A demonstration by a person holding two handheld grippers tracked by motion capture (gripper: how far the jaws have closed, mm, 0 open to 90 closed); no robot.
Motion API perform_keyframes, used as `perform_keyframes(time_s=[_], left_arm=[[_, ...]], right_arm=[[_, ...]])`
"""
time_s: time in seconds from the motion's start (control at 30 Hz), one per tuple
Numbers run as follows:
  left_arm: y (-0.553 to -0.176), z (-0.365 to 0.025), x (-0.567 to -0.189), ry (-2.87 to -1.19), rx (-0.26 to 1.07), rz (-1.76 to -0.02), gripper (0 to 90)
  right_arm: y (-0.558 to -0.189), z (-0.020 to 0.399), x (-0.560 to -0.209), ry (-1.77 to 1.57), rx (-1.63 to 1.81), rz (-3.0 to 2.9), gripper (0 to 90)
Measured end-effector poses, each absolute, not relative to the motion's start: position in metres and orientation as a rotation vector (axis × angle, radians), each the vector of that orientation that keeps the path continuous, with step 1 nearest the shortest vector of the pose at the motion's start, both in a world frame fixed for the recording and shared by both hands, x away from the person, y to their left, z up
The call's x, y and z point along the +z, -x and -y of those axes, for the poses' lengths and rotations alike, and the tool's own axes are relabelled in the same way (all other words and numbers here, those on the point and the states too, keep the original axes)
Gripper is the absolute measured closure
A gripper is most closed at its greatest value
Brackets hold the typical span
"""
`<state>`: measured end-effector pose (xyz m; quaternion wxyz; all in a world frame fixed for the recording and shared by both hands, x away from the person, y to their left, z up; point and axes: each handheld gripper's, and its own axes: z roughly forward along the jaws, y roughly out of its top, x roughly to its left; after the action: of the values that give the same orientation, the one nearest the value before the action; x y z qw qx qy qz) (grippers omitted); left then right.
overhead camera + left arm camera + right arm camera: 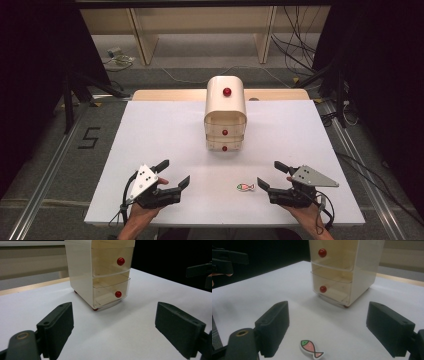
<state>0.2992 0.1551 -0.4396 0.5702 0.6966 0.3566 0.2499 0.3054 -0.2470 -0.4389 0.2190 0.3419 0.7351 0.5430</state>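
Little fish (pixel 245 187) flat on the table (pixel 150 130), low middle of the high view, lying sideways, just beside the right gripper (pixel 266 175). Both sets of jaws wide apart, empty. Left gripper (pixel 174 172) farther off.

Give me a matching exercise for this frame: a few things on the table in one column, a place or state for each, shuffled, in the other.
Things:
1. fish piece
2. drawer unit
3. left gripper
4. drawer knobs

Places or states:
A. red
B. flat on the table just ahead of the right gripper
C. jaws open, nothing between them
D. upright near the far middle of the table, drawers shut

Pairs: 1-B, 2-D, 3-C, 4-A
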Motion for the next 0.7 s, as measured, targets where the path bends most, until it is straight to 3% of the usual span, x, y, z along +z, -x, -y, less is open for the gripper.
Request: perform_keyframes(time_s=[0.7], left_arm=[[-0.2983,-0.1529,-0.4383,-1.651,0.619,-0.818,14.8]], right_arm=[[-0.305,0.2476,-0.4383,-0.943,1.495,-2.012,20.9]])
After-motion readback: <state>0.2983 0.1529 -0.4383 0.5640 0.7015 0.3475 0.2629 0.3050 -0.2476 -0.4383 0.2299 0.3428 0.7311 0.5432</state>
